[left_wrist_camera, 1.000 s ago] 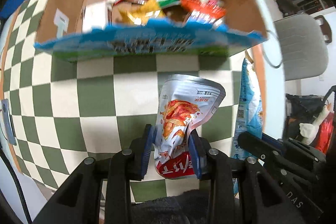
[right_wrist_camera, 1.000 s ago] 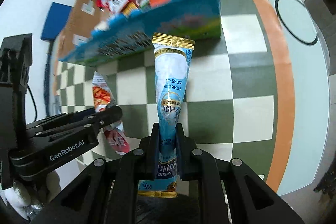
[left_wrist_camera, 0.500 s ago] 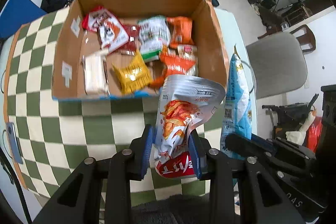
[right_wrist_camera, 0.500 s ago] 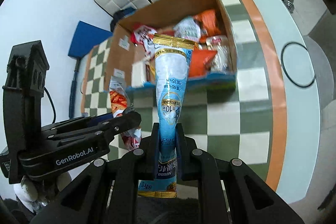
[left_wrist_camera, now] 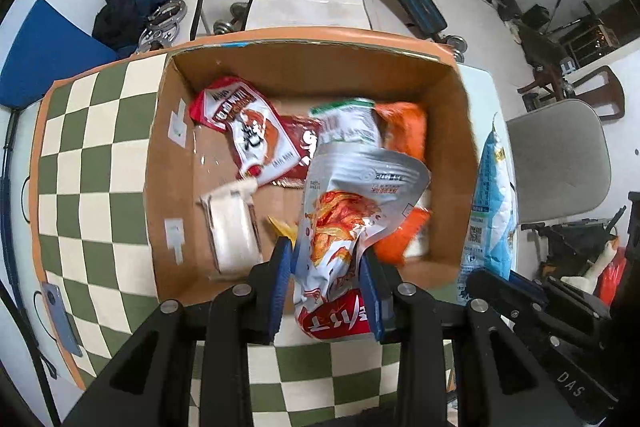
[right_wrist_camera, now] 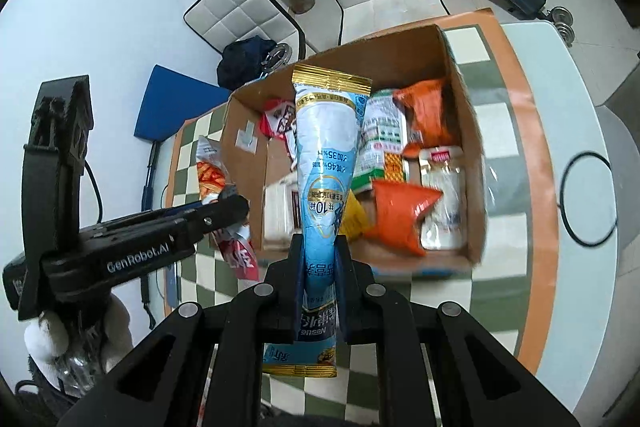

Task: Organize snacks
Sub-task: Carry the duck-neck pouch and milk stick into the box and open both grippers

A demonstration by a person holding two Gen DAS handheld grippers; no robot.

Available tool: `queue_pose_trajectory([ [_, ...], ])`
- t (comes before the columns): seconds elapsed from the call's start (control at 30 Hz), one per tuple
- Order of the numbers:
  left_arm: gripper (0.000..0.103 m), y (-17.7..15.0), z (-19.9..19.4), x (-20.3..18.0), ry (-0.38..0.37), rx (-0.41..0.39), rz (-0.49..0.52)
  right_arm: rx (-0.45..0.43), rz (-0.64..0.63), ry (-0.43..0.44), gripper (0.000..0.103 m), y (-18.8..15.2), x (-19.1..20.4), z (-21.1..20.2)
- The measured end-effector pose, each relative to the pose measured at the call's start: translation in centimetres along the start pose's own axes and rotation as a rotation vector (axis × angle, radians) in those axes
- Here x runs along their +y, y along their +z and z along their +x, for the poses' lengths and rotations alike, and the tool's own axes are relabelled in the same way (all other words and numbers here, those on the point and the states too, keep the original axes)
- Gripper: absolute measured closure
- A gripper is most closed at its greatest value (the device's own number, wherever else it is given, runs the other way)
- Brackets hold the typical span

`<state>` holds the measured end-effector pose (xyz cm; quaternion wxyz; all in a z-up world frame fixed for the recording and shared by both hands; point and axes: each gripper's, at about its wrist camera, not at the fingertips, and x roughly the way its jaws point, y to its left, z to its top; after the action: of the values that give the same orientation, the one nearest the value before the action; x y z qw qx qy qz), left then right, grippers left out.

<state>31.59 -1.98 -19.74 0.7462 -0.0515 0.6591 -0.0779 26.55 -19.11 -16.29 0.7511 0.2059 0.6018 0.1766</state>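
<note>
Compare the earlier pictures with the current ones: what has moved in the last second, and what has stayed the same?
Both grippers have risen and travelled toward the cardboard box, so its inside now shows from above. The left gripper still clamps the silver snack pouch, now over the box; the right gripper still clamps the blue packet. Nothing was let go. The box and its snacks lie as before.

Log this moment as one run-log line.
left gripper: shut on silver snack pouch | right gripper: shut on blue packet | both above cardboard box | release: not yet
</note>
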Motion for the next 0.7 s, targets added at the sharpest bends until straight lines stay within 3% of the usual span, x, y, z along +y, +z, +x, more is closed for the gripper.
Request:
queue_pose_trajectory([
  [0.3, 0.073, 4.5, 4.1, 3.5, 0.066, 0.102, -0.025, 0.057, -0.017, -0.062, 0.088, 3.8, 0.2, 6.1],
  [0.7, 0.073, 7.3, 9.1, 5.7, 0.243, 0.189, -0.003, 0.132, -0.027, -0.126, 0.088, 5.5, -0.3, 12.1],
])
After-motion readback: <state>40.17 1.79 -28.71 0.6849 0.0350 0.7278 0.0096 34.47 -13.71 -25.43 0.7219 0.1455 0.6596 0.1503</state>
